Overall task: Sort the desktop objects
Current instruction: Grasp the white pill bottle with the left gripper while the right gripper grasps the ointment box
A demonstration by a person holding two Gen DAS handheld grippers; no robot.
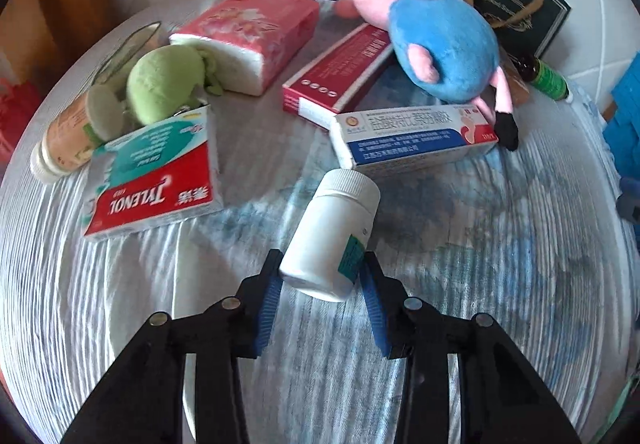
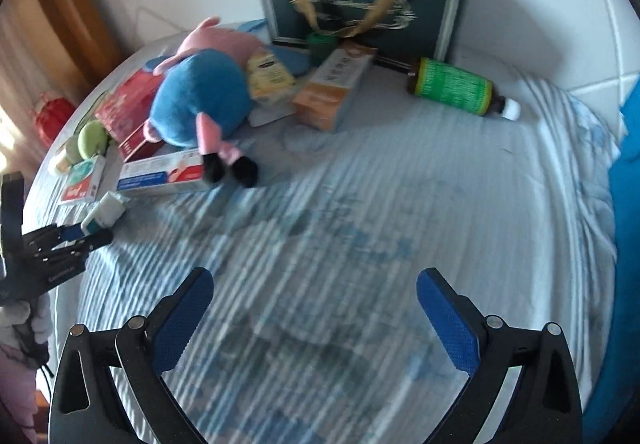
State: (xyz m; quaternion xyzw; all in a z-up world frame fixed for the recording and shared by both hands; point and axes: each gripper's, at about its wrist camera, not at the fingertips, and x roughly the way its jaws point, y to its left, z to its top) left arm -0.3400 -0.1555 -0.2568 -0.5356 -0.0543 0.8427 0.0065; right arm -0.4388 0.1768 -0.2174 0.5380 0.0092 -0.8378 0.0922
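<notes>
Clutter on a striped cloth (image 1: 480, 284): one white pill bottle (image 1: 330, 232) near centre, clamped by the left gripper (image 1: 320, 264); three medicine boxes and two plush toys beyond. Right gripper (image 2: 314, 296) wide, empty.

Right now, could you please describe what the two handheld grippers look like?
Both the left gripper and the right gripper have black plastic linkage arms with round silver pivot pins and blue ribbed pads. In the right wrist view, a light grey glove grips the left gripper's black handle.
</notes>
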